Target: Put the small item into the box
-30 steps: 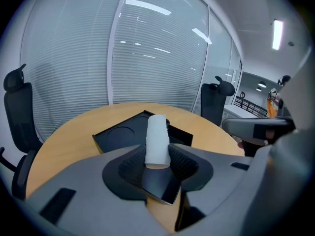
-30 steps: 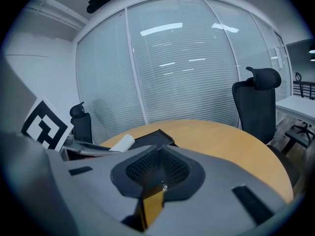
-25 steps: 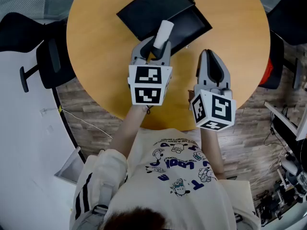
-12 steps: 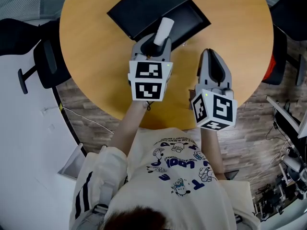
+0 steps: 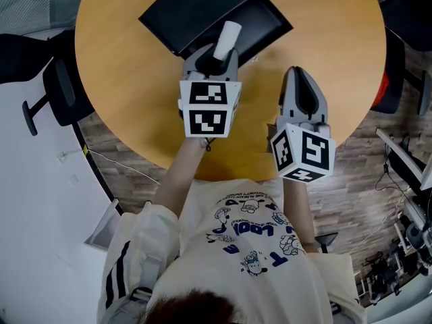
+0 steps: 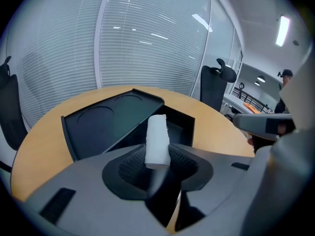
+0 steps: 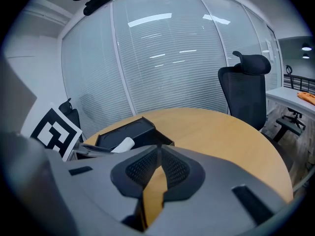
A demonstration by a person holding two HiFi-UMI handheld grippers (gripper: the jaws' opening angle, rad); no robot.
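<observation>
A black box [image 5: 266, 27] with its lid [image 5: 192, 9] folded open lies at the far side of the round wooden table [image 5: 128, 79]. The small item, a white roll [image 5: 227, 39], stands up between the jaws of my left gripper [image 5: 217, 56], which is shut on it at the box's near edge. The left gripper view has the roll [image 6: 157, 140] in front of the open box [image 6: 179, 127]. My right gripper [image 5: 295, 76] hovers over bare table to the right of the box, jaws shut and empty [image 7: 158, 154]. From there the roll [image 7: 123, 144] and box [image 7: 129, 131] lie to its left.
Black office chairs stand off the table's left [image 5: 54, 86] and right [image 5: 398, 79] edges, and another chair [image 7: 243, 90] at its far side. A glass wall with blinds [image 6: 147, 38] runs behind the table. A person [image 6: 284, 82] stands far off at the right.
My left gripper has carried the roll a little further toward the box's open tray. The head view has shifted slightly. The right gripper has stayed in place.
</observation>
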